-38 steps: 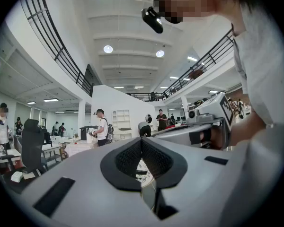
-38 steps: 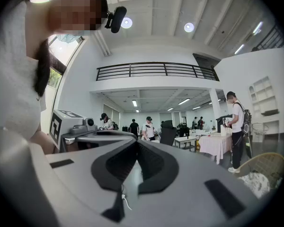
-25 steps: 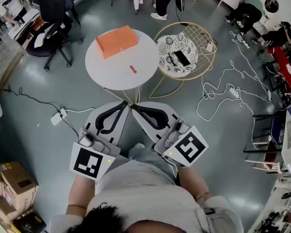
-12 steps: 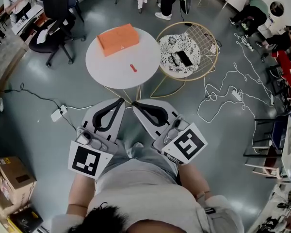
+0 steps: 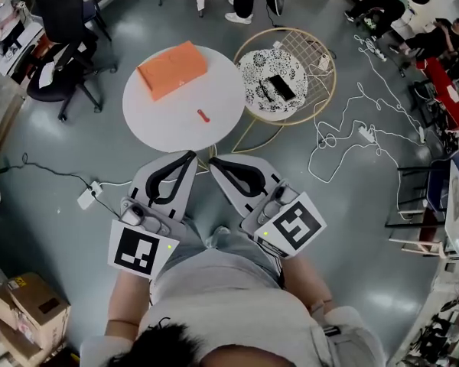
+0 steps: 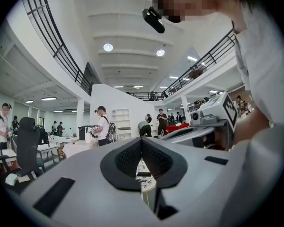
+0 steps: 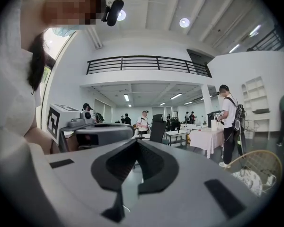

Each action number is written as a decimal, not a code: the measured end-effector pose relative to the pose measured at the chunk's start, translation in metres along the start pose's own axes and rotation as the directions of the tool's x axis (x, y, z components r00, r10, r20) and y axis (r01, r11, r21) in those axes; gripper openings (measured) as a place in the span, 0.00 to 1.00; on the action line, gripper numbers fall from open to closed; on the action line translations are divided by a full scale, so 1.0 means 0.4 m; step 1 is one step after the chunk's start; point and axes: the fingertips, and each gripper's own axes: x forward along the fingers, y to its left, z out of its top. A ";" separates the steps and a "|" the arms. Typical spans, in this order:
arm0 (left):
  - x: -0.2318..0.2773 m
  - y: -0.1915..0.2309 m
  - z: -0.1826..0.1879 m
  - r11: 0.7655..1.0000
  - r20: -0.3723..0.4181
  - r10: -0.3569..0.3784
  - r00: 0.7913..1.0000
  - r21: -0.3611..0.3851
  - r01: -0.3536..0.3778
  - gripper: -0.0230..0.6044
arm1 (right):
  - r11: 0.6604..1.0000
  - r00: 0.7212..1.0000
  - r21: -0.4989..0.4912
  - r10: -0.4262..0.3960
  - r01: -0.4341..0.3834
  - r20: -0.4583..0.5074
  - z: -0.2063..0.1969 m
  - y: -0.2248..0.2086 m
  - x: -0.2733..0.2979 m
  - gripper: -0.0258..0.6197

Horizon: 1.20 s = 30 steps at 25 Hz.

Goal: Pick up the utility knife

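Early in the task, at the approach, with no reach begun and nothing grasped. Well ahead of both grippers, on the small round white table [image 5: 149, 113]: the short red utility knife [image 5: 204, 115], lying flat and slantwise toward the table's near right part, clear of the flat orange box [image 5: 172, 69] at the far side. Just right of the table, a gold wire chair [image 5: 323, 61] with a black-and-white patterned cushion [image 5: 264, 71] and a black phone [image 5: 281, 88] on it, no part of this job. Held low and close to the body, side by side, short of the table's near edge: the grey left gripper [image 5: 190, 157] and the grey right gripper [image 5: 214, 161], tips pointing inward and almost meeting. On each, jaws pressed together at the tips and clamped on nothing, with only the oval hollow between the black pads showing in both gripper views. Likely needed next: moving closer, carrying one gripper out over the tabletop, spreading its jaws, turning them to straddle the knife's narrow width, then lowering until the tips nearly touch the white surface. Probably a fiddly pinch, given so slim a thing lying flat.
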 end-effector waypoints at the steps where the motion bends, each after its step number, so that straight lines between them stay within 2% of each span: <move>1: 0.010 0.017 0.000 1.000 0.000 -0.012 1.000 0.000 0.012 0.05 | 1.000 1.000 0.002 -0.011 0.011 -0.001 0.003 -0.011 0.015 0.05; 10: 0.073 0.191 -0.009 0.994 0.015 -0.110 0.994 -0.007 0.110 0.05 | 0.993 0.994 0.018 -0.113 0.113 0.001 0.022 -0.092 0.177 0.05; 17: 0.102 0.307 -0.029 0.981 0.014 -0.193 0.981 0.004 0.193 0.05 | 0.981 0.982 0.024 -0.191 0.191 -0.005 0.027 -0.136 0.295 0.05; 22: 0.102 0.357 -0.057 0.966 0.000 -0.259 0.966 0.021 0.259 0.05 | 0.967 0.967 0.032 -0.253 0.254 -0.017 0.013 -0.151 0.347 0.05; 30: 0.112 0.397 -0.081 0.950 0.007 -0.313 0.950 -0.019 0.313 0.05 | 0.943 0.943 0.043 -0.326 0.329 -0.060 -0.017 -0.186 0.370 0.05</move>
